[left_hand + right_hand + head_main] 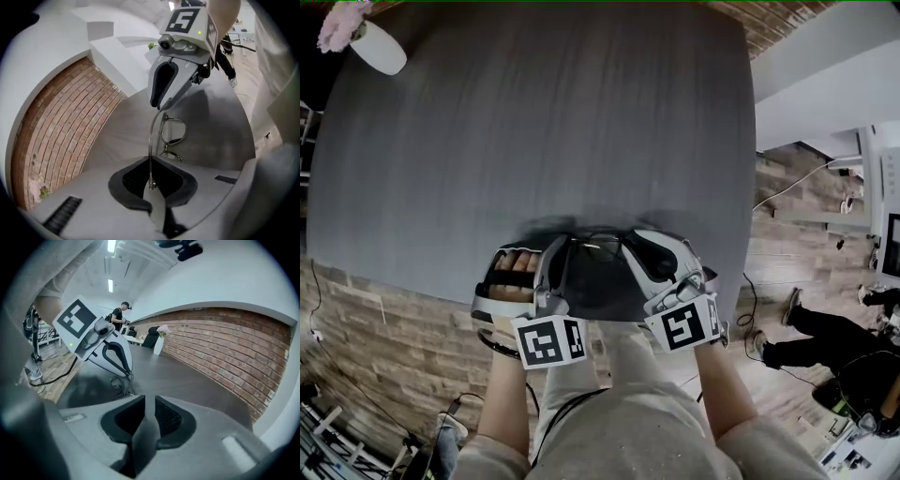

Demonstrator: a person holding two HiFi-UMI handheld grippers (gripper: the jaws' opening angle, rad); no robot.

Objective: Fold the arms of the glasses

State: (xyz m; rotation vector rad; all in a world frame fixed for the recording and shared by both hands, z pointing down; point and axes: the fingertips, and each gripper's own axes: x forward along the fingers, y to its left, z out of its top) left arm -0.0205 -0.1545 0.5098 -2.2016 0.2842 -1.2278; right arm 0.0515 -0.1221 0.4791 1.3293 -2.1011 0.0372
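Thin metal-framed glasses hang just above the dark grey table, near its front edge. My left gripper is shut on the end of one arm of the glasses, which runs up from the pads to the frame. My right gripper comes in from the far side, its fingertips right at the hinge end of that arm. In the right gripper view its own jaws stand slightly apart with nothing between them. The left gripper and the glasses show just beyond. The head view has both grippers side by side, left and right.
A white vase with pink flowers stands at the table's far left corner. The table's front edge runs just under the grippers. A brick wall lies beyond the table, and a person stands far off in the room.
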